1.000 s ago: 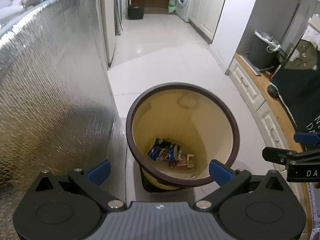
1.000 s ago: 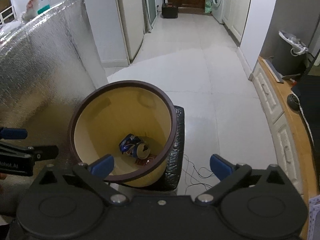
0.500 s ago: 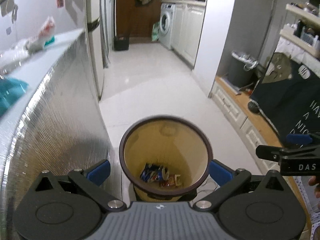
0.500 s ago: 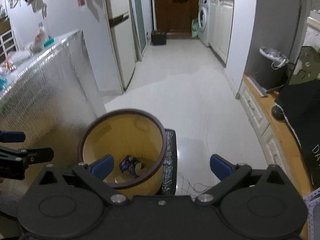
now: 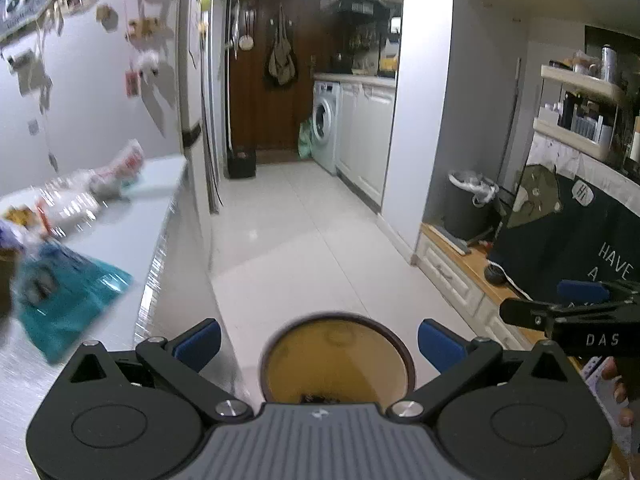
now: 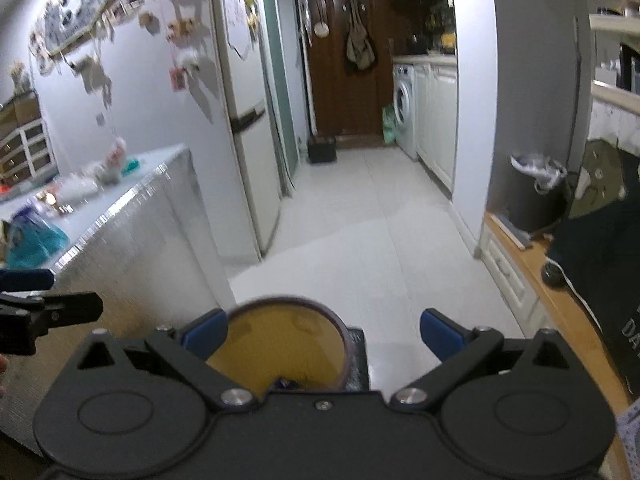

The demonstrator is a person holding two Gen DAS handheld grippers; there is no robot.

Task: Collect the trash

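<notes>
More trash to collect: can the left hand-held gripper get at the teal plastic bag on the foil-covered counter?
Probably yes: the left hand-held gripper is open and empty, and the teal plastic bag lies uncovered on the foil-covered counter to its left.

You get dim indoor light, pale glare patch on the floor tiles [image 5: 253, 234], motion blur smearing clutter on the desk [image 5: 132, 236], perhaps wrappers, fisheye bending walls, black vignette corners.

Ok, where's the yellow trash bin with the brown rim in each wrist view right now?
Left wrist: trash bin bottom centre, between the open fingers of the left hand-held gripper.
Right wrist: trash bin bottom, left of centre, by the right hand-held gripper's left finger.
Shared landmark: washing machine.
</notes>
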